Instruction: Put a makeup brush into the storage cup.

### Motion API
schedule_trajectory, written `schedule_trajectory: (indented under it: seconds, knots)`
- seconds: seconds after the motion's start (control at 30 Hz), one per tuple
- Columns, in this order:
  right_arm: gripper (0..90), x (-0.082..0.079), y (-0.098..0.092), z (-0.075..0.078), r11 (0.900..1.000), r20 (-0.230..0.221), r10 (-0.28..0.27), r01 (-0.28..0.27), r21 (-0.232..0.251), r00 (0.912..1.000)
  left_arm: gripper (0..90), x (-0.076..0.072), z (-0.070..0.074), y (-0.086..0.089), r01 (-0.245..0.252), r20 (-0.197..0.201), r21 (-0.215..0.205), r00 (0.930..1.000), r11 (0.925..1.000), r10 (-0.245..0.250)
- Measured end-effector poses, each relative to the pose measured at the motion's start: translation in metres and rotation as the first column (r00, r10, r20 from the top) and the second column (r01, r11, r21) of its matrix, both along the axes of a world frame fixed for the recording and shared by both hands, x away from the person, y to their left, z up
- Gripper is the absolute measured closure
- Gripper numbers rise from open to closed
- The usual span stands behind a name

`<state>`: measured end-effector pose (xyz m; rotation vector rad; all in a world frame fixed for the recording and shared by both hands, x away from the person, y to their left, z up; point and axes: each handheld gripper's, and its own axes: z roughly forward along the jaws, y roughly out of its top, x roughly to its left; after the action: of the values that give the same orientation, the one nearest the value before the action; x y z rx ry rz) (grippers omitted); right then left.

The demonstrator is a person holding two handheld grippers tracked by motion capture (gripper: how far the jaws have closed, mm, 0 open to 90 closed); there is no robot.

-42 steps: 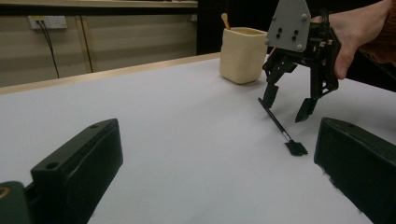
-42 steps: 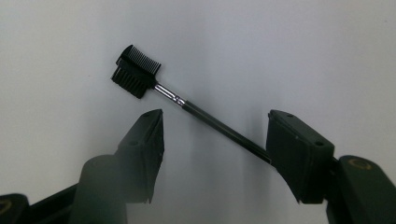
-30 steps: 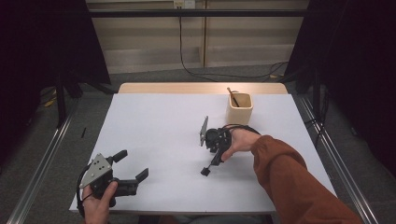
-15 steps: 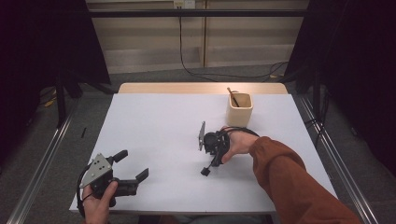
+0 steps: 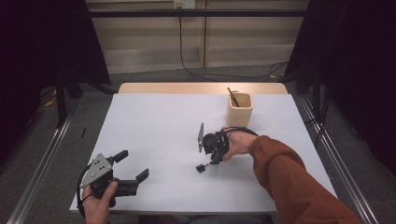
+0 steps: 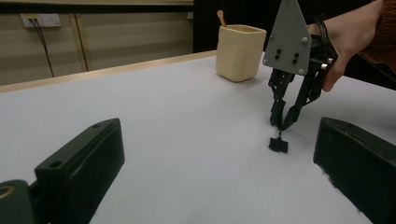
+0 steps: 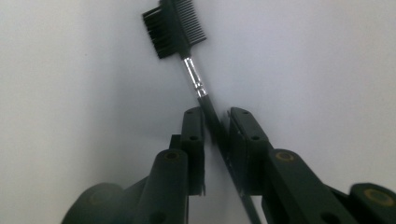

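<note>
A small black comb brush (image 7: pixel 173 28) with a silver ferrule lies on the white table (image 5: pixel 154 121); its head also shows in the high view (image 5: pixel 201 168) and the left gripper view (image 6: pixel 278 145). My right gripper (image 7: pixel 215 114) points down at it right of the table's middle (image 5: pixel 212 161) (image 6: pixel 280 122). Its jaws have just been closing, and they now pinch the thin black handle between them. My left gripper (image 5: pixel 133 164) rests at the near left corner with its jaws wide apart (image 6: pixel 217 126) and nothing between them.
A cream square cup (image 5: pixel 239 110) (image 6: pixel 239 52) holding a wooden stick (image 5: pixel 232 97) stands at the table's far right, just behind the right hand. The person's orange sleeve (image 5: pixel 289 177) crosses the near right part of the table.
The right gripper's jaws have drawn together around the brush handle. Both hands have stayed where they were, and the left gripper's jaws are as wide as before.
</note>
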<state>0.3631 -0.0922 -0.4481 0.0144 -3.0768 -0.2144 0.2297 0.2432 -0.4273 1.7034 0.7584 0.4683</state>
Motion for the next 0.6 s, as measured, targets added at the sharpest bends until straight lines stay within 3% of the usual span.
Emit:
schedule_trajectory:
  seconds: [0.1,0.13,0.6]
  knots:
    - [80.6,-0.0001,-0.0007,-0.0003,1.000,-0.004,-0.009,0.009,0.006,0.9999,1.8,0.0003,-0.0002,0.0004,0.001,0.002,-0.002,1.0000,1.0000,-0.001]
    - [85.6,0.0008,-0.0007,-0.0001,1.000,-0.017,-0.007,0.007,-0.003,0.9998,1.9,0.0002,-0.0001,0.0006,0.002,0.002,0.001,1.0000,1.0000,-0.002]
    - [85.8,0.0005,-0.0012,0.0004,0.999,-0.016,-0.050,0.050,-0.003,0.9986,1.9,0.0003,0.0000,0.0010,0.000,-0.001,0.001,1.0000,1.0000,0.000]
